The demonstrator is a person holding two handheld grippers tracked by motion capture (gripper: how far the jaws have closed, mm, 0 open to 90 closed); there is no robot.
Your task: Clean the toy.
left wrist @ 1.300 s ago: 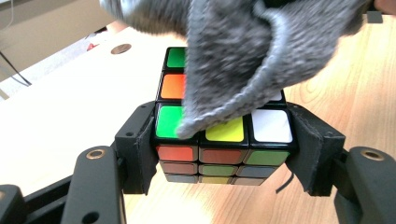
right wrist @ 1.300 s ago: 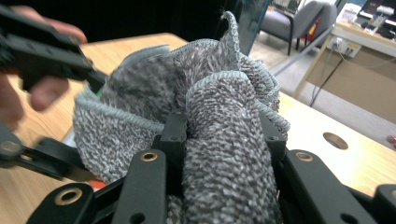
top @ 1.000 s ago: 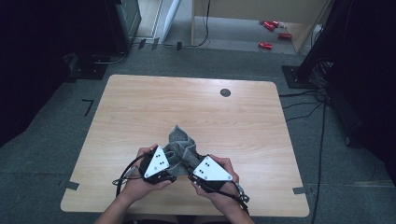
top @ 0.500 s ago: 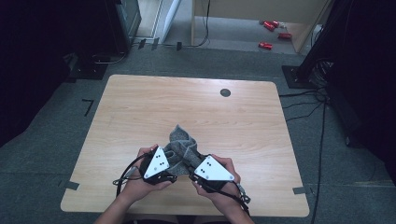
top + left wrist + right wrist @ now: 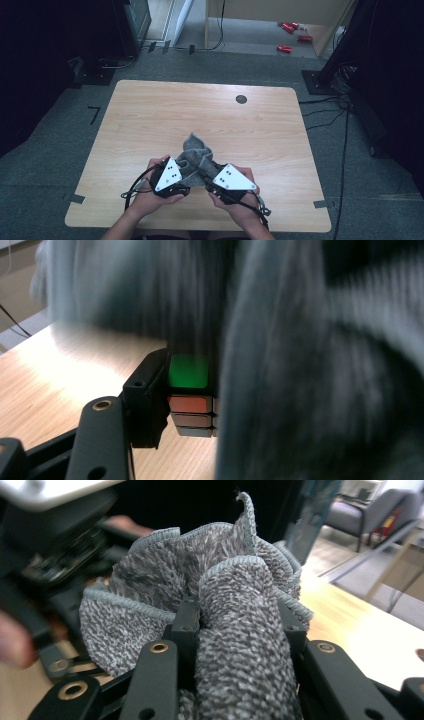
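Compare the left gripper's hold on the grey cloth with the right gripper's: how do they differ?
The right gripper has a thick rolled fold of the grey cloth bulging between its fingers; the left gripper pinches a thin hanging layer. The right gripper's jaws stand wider apart than the left gripper's, which are nearly closed. Both are shut on the same cloth, close together at the table's near edge.

Grey cloth [image 5: 320,365] is a blur at the left gripper camera, hiding one jaw and most of the bench [image 5: 60,370] beyond. In the high view the plates and hands cover both grippers' jaws. Right gripper [image 5: 240,625]: a thick cloth fold hides the pads' inner faces. Person's forearms are cut off at the bottom edge; the red items [image 5: 292,35] on the floor are too small to tell.
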